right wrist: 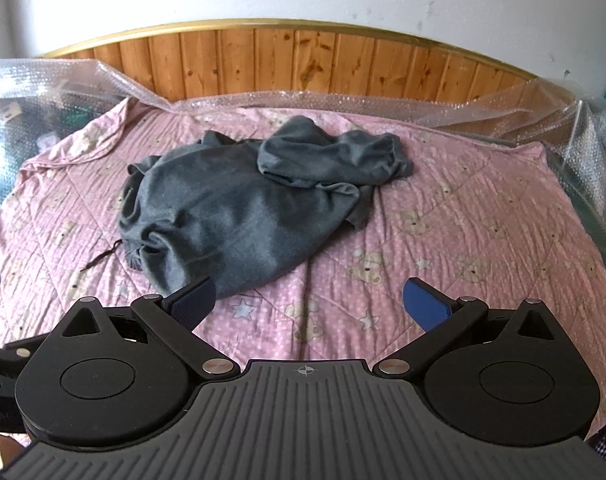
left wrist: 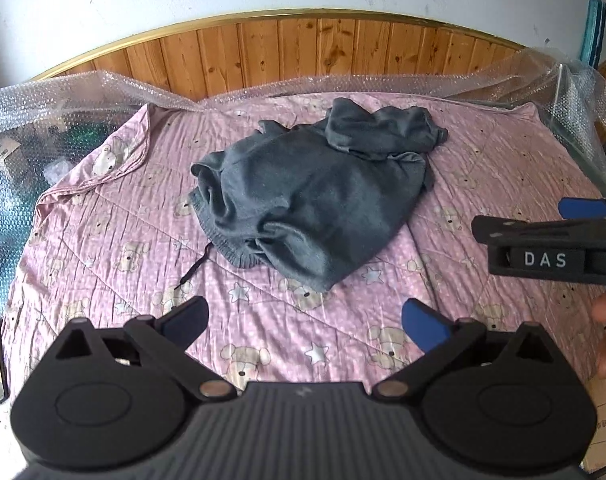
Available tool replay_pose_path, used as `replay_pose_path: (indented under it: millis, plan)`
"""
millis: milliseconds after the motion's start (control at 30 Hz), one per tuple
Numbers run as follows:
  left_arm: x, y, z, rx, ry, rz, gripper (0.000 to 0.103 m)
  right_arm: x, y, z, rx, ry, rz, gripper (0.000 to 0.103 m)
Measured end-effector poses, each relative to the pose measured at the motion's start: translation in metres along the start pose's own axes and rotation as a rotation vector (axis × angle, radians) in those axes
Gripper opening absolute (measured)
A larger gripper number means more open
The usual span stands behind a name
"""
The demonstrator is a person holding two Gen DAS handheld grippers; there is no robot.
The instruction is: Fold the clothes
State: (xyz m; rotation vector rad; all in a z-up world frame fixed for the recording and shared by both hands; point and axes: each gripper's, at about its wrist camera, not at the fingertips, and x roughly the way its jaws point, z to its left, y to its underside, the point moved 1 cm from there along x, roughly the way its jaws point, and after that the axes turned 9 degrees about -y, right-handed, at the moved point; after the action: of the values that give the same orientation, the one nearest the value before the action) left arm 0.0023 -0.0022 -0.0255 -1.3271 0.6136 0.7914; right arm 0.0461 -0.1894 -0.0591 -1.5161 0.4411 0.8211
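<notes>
A: Only readable text: "DAS" in white on the black body of the right gripper (left wrist: pixel 583 216), seen side-on from the left wrist view. Small label on a box at the lower right edge, too small to read.

B: Jaws?

A: Both spread wide, nothing between the blue pads. Left gripper (left wrist: pixel 303 322) and right gripper (right wrist: pixel 308 305) both hover over the quilt, short of the cloth.

B: Garment?

A: Grey knit garment (left wrist: pixel 303 196), crumpled in a heap mid-bed, unfolded. Ribbed hem at the near-left, dark drawstring (left wrist: pixel 195 268) trailing onto the quilt. Soft, matte, bunched at the far end.

B: Surface?

A: Pink quilted bedspread (left wrist: pixel 115 240), bear and star print, stitched in diamonds. Bubble wrap (left wrist: pixel 55 96) around the bed edges, wood-plank headboard (left wrist: pixel 287 56) with brass-coloured trim behind.
</notes>
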Motion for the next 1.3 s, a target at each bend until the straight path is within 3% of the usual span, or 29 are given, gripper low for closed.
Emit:
replay_pose_path:
  millis: [633,700,733,767,833,867,900,933,1300]
  plan:
    - [0.014,-0.008,-0.007,-0.002,0.018,0.039,0.101,0.011,-0.001,0.001,-0.012,-0.031,-0.004,0.097]
    - [0.017,-0.009,-0.007,-0.002,0.026,0.045,0.091,0.014,-0.002,0.001,-0.011,-0.042,0.001,0.090]
    - [0.018,-0.009,-0.007,0.000,0.028,0.046,0.077,0.015,-0.003,0.000,-0.007,-0.057,0.003,0.078]
    - [0.020,-0.010,-0.008,0.005,0.030,0.050,0.069,0.016,-0.003,-0.001,-0.004,-0.072,0.004,0.071]
    - [0.025,-0.012,-0.010,0.009,0.030,0.062,0.036,0.020,-0.007,-0.003,0.018,-0.119,0.016,0.024]
    - [0.028,-0.013,-0.010,0.010,0.031,0.068,0.026,0.023,-0.007,-0.005,0.031,-0.141,0.024,0.014]
    - [0.031,-0.014,-0.011,0.011,0.031,0.074,0.006,0.025,-0.008,-0.006,0.035,-0.156,0.024,0.002]
    - [0.034,-0.016,-0.011,0.009,0.030,0.078,0.001,0.026,-0.008,-0.006,0.032,-0.165,0.019,0.000]
    - [0.084,-0.047,-0.014,-0.025,0.001,0.149,0.000,0.075,-0.031,-0.023,0.041,-0.196,0.054,0.000]
